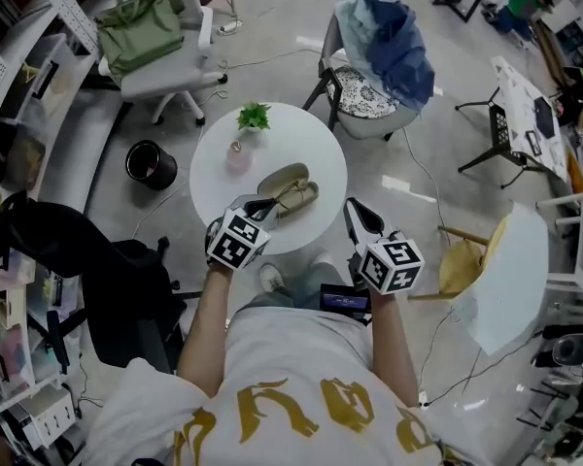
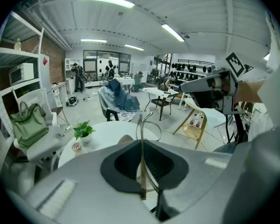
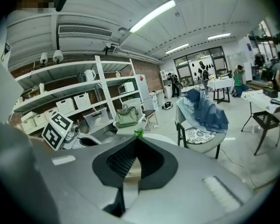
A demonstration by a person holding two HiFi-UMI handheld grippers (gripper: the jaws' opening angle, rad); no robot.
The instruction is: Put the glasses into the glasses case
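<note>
The thin wire-framed glasses (image 2: 148, 128) stick up between the jaws of my left gripper (image 2: 141, 143), which is shut on one temple arm. In the head view that gripper (image 1: 265, 205) hovers over the near edge of the round white table (image 1: 214, 178), just in front of the open beige glasses case (image 1: 288, 189). The case lies near the table's middle with its lid up. My right gripper (image 1: 353, 208) hangs off the table's near right edge. In its own view the right gripper (image 3: 137, 142) is shut with nothing in it.
A small potted plant (image 1: 255, 116) and a pinkish jar (image 1: 238, 154) stand at the table's far left. Around it are a chair draped in blue clothes (image 1: 381, 54), an office chair with a green bag (image 1: 141, 29), a black bin (image 1: 151, 164) and a yellow wooden chair (image 1: 463, 263).
</note>
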